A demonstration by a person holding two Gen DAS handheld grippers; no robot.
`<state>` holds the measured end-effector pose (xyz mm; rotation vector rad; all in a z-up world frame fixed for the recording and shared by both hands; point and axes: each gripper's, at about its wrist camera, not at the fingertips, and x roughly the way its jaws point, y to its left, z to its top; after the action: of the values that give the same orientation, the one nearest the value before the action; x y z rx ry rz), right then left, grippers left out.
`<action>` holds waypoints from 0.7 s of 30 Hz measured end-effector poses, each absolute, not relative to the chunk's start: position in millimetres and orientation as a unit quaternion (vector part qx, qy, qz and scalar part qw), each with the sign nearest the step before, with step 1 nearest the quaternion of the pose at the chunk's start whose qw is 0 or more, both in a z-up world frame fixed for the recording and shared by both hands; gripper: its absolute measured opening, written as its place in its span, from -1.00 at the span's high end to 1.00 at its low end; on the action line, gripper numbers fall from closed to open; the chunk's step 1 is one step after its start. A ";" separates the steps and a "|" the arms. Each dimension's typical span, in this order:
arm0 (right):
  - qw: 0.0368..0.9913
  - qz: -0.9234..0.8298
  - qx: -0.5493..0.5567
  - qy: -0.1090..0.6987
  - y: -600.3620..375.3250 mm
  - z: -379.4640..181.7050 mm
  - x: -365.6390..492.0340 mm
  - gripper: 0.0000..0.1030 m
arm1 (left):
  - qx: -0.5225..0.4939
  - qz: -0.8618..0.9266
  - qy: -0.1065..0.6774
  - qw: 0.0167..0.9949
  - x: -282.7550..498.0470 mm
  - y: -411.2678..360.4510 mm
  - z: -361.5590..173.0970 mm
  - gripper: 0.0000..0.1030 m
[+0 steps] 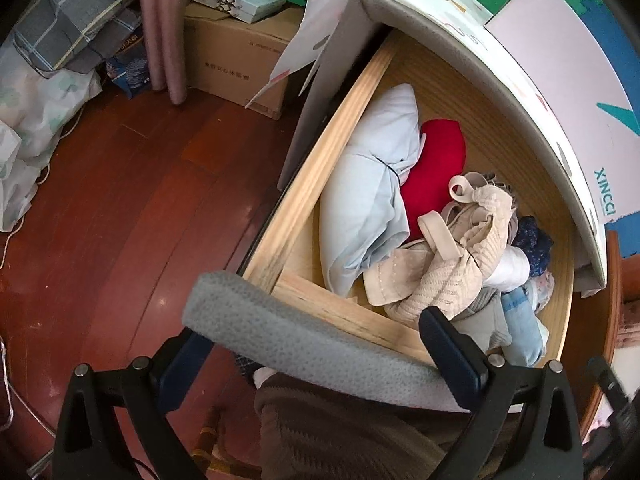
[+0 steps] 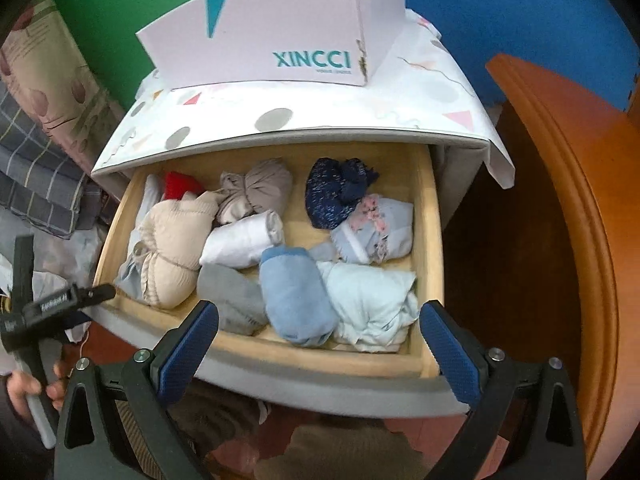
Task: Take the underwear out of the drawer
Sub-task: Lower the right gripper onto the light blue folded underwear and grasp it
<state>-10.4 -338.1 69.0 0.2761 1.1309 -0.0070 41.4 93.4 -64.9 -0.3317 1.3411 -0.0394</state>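
The wooden drawer (image 2: 428, 248) is pulled out and holds several rolled garments. A beige knitted bra (image 2: 172, 248) lies at the left, next to a white roll (image 2: 240, 240), a grey roll (image 2: 232, 300) and a blue roll (image 2: 296, 292). A pale blue bundle (image 2: 372, 304) is front right, with a navy piece (image 2: 336, 192) behind it. My right gripper (image 2: 320, 344) hangs open over the drawer's front edge, holding nothing. My left gripper (image 1: 320, 354) is open, its fingers astride the grey padded drawer front (image 1: 280, 332) near the beige bra (image 1: 448, 264) and a red garment (image 1: 436, 160).
A white XINCCI box (image 2: 272, 32) stands on the paper-covered cabinet top (image 2: 320, 108). An orange wooden furniture edge (image 2: 580, 200) curves along the right. On the left are red-brown floorboards (image 1: 140, 200), a cardboard box (image 1: 236, 64), a curtain (image 1: 160, 20) and folded bedding (image 1: 68, 20). A hand (image 2: 24, 384) holds the left tool.
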 end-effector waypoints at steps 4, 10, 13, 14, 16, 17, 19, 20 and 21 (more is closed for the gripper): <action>0.819 -0.005 0.132 0.559 -351.5 73.6 0.3 -0.94 | -0.139 -0.010 0.615 0.776 30.8 92.8 -62.7 -1.00; 0.803 0.005 0.116 0.585 -351.3 70.1 11.7 -0.94 | -0.107 -0.009 0.598 0.795 32.4 84.7 -49.2 -1.00; 0.795 0.023 0.109 0.597 -341.4 61.3 15.2 -0.74 | -0.076 -0.007 0.587 0.806 35.8 79.2 -45.1 -0.98; 0.790 0.031 0.109 0.602 -337.5 57.2 16.7 -0.55 | -0.060 -0.006 0.580 0.812 34.4 73.0 -40.6 -0.97; 0.777 0.048 0.112 0.617 -328.2 46.9 20.9 -0.39 | -0.011 -0.005 0.549 0.835 30.1 61.8 -25.1 -0.96; 0.770 0.054 0.112 0.626 -322.9 40.1 25.1 -0.35 | 0.009 -0.011 0.534 0.845 27.5 55.4 -16.7 -0.96; 0.762 0.058 0.103 0.636 -314.4 30.9 29.8 -0.29 | 0.029 -0.024 0.519 0.854 25.3 49.8 -5.9 -0.96; 0.760 0.060 0.102 0.639 -311.7 27.7 30.8 -0.26 | 0.038 -0.028 0.511 0.858 24.9 46.6 0.6 -0.96; 0.755 0.063 0.098 0.645 -307.0 22.9 34.7 -0.23 | 0.041 -0.031 0.509 0.859 25.1 45.3 3.6 -0.96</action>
<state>34.7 -307.0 22.9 0.2132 1.4067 0.1384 25.1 45.3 3.6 0.0853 1.0679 -0.0650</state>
